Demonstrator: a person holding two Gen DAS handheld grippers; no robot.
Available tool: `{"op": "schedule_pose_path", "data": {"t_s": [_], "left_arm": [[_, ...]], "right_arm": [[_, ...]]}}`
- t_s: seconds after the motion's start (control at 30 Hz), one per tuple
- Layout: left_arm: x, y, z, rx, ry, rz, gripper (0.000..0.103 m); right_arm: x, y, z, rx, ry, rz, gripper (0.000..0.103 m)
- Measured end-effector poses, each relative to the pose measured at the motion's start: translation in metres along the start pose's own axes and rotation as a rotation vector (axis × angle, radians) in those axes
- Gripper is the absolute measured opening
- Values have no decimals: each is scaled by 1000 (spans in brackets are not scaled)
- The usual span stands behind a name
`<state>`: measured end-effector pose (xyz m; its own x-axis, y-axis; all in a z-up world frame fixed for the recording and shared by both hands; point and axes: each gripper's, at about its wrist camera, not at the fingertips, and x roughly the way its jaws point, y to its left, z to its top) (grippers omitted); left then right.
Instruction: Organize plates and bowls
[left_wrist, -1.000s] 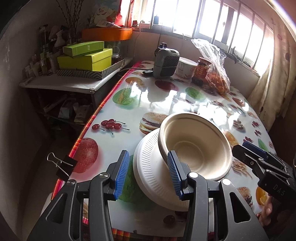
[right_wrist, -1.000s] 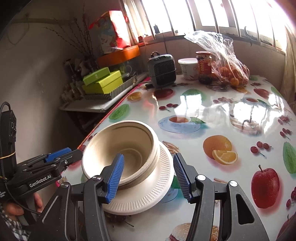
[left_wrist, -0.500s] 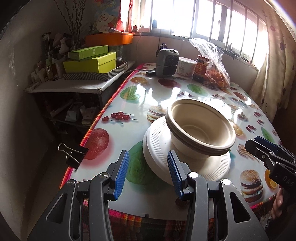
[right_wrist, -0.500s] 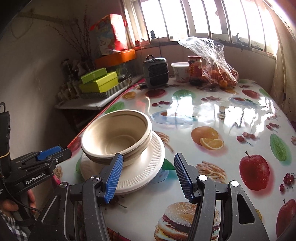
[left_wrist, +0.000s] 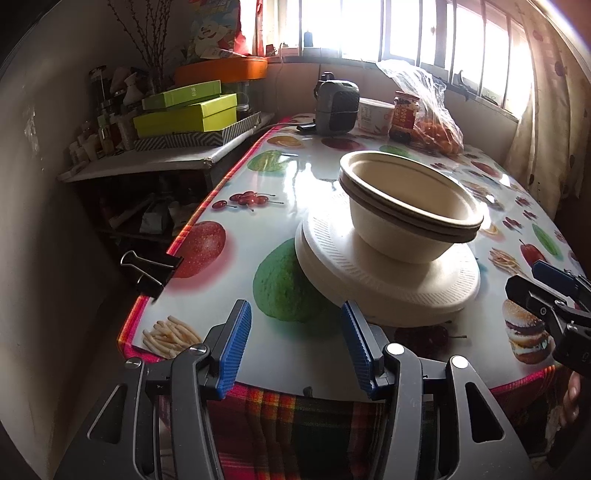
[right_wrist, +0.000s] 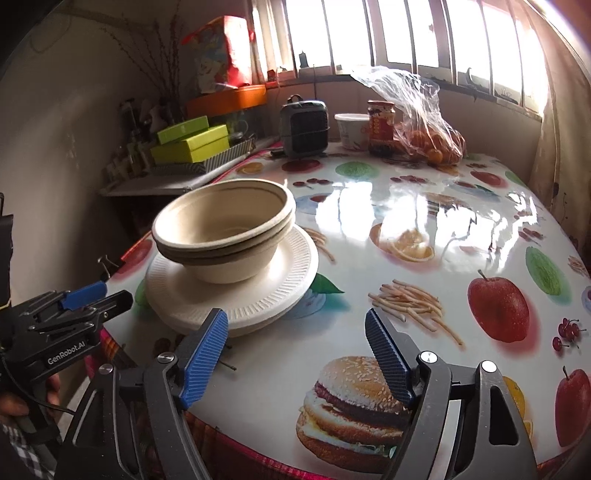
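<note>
Nested bowls (left_wrist: 410, 206) sit upright, mouths up, on stacked plates (left_wrist: 388, 280) lying flat near the tabletop's (left_wrist: 295, 347) near edge and left corner. Glossy open surface stretches beyond and to the right. The left gripper (left_wrist: 295, 347) and right gripper (right_wrist: 295, 354) hover at the near edge, just short of the plates; both sets of fingers are opening, released, with nothing between them.

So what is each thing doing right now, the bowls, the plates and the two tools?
bowls: nested, upright on the plates
plates: stacked flat on the table
left tool: jaws opening, nothing between them
right tool: jaws opening, nothing between them
plastic bag: open-topped, holding oranges
</note>
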<state>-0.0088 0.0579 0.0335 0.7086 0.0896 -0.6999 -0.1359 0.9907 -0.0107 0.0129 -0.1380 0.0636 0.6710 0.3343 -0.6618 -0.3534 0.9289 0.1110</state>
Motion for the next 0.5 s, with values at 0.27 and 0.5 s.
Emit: {"op": "schedule_pose_path", "data": {"t_s": [0.27,0.5], "left_arm": [[9,-8,-18,25,31,-3,52],[13,-12,-23,36,49,-14,52]], "right_arm": [[9,-4,-21,15,53,-51,83],[14,-4,-35,11,80,-76,83]]}}
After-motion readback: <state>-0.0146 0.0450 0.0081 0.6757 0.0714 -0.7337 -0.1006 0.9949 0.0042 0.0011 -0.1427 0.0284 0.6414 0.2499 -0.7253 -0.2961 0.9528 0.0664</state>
